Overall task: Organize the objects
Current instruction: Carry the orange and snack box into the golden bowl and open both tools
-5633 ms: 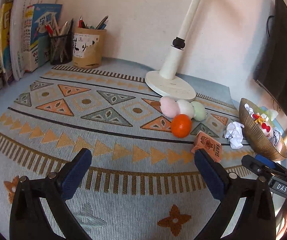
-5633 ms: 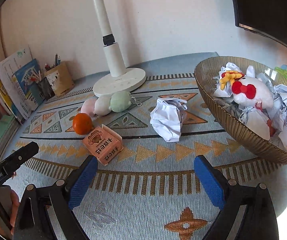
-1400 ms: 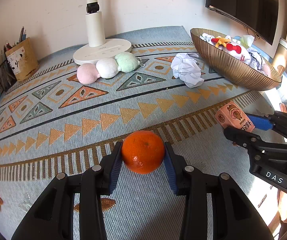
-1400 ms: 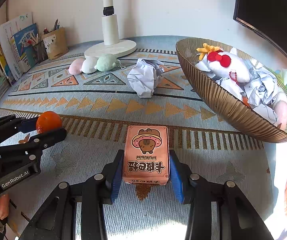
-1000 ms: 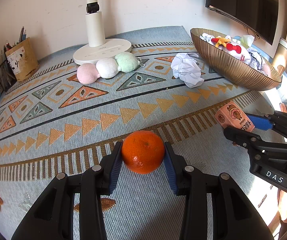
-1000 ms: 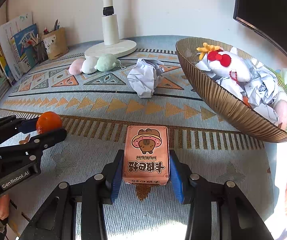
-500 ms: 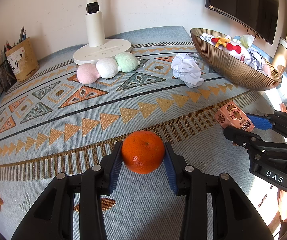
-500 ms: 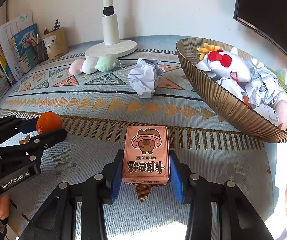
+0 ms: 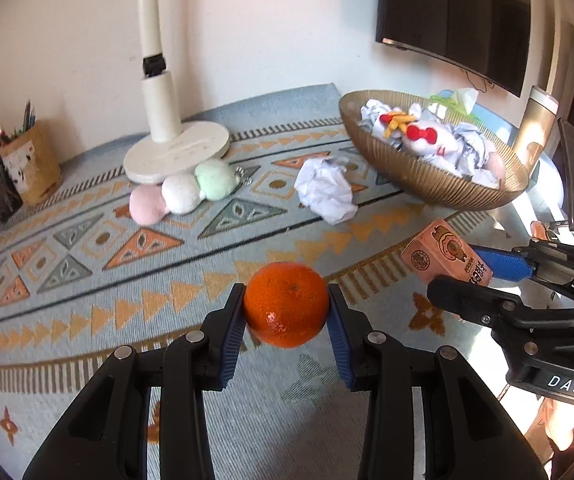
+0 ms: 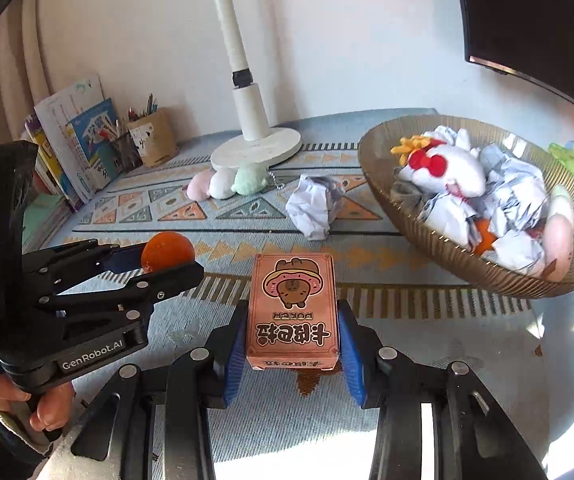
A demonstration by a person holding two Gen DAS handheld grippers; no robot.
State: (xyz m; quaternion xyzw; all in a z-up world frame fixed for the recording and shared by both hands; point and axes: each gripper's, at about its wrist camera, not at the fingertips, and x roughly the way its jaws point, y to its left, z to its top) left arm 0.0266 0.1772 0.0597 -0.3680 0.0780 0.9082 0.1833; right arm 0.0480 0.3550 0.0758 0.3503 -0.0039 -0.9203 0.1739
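Orange [image 9: 285,305] and box [image 10: 292,310] hang gripped (above open mat [image 9: 87,280]).

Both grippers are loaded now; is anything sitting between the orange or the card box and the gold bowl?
Mostly clear. The left gripper holds the orange; the right gripper holds the card box. Only the crumpled paper lies on the mat, beside the bowl, near the orange's route. Both loads look lifted, so it likely passes underneath.

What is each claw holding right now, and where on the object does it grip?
The left claw holds the orange by its two opposite sides. The right claw holds the pink card box by its long side edges, near its lower end.
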